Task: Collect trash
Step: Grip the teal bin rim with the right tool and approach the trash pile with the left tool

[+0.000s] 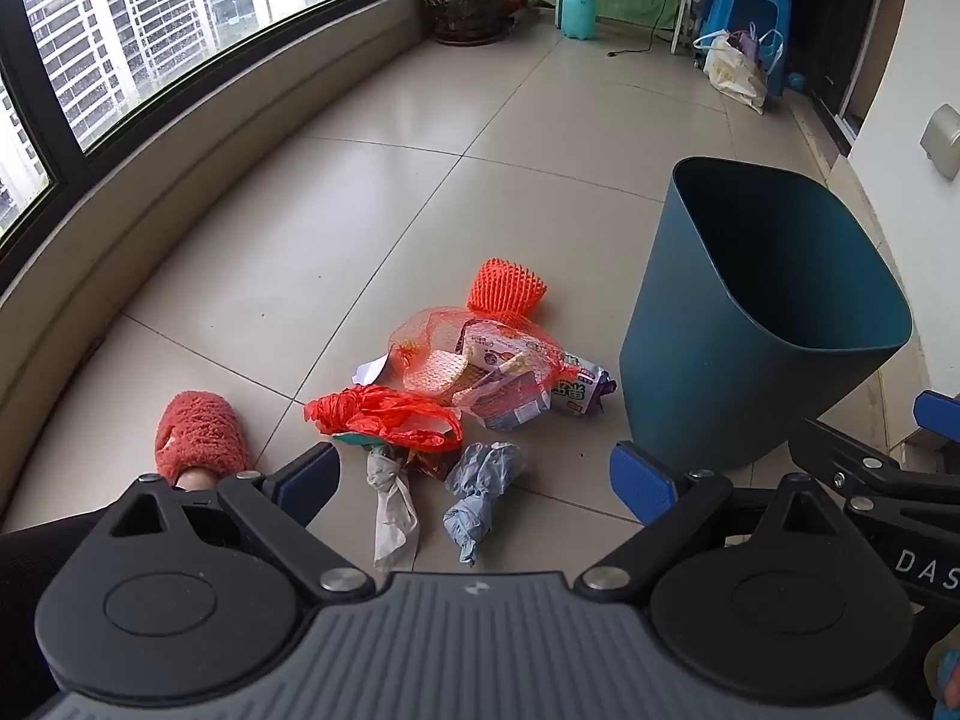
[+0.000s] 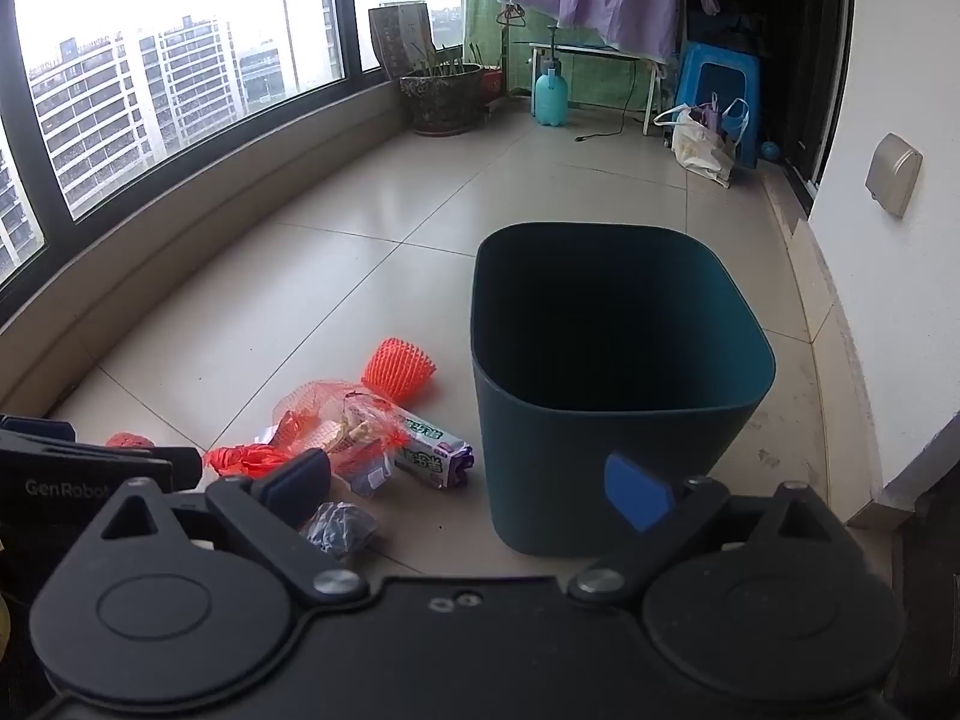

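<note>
While both claws, left claw [image 1: 474, 480] and right claw [image 2: 474, 483], hang spread wide and empty, the trash [image 1: 474, 372] lies heaped on the floor [image 1: 372, 192] just beside the apparently empty bin [image 2: 618, 420], nothing collected yet.

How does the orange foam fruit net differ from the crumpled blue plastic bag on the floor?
The orange foam fruit net is bright, open-meshed and holds a domed shape; the crumpled blue plastic bag is pale, smooth-skinned and twisted into a wad. The net lies at the pile's far end, the bag nearest the grippers. Both rest loose on the tiles.
</note>
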A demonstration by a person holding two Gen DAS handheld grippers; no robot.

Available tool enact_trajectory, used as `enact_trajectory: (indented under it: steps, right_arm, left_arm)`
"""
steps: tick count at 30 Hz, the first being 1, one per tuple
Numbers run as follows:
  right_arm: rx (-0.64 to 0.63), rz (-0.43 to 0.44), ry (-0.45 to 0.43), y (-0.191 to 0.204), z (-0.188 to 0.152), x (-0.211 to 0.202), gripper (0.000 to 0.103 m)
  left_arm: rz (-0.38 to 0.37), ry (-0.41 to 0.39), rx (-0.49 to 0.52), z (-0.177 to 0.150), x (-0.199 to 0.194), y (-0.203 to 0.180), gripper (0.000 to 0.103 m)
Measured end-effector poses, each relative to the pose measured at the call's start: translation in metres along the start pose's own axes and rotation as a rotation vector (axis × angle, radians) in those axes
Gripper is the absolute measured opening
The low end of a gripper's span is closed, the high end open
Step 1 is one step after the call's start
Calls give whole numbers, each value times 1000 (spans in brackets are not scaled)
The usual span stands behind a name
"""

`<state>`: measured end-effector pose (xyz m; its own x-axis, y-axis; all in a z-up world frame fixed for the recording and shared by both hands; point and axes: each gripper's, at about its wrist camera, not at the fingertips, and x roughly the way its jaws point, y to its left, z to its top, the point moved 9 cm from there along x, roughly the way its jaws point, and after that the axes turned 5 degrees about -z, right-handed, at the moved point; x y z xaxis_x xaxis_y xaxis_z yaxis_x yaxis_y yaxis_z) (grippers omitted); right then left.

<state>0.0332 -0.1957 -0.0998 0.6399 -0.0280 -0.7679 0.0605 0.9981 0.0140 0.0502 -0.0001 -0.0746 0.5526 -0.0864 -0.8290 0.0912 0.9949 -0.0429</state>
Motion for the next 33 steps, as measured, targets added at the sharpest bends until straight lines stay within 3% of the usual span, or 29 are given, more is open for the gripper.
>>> enact_trajectory:
  steps: [28,33]
  right_arm:
    - [2,-6,6,0,-2,1,97]
    - [15,-23,2,-6,1,-1,97]
  left_arm:
    - [-23,30,-32,-4,3,0,97]
    - [-5,6,-40,-1,4,6,97]
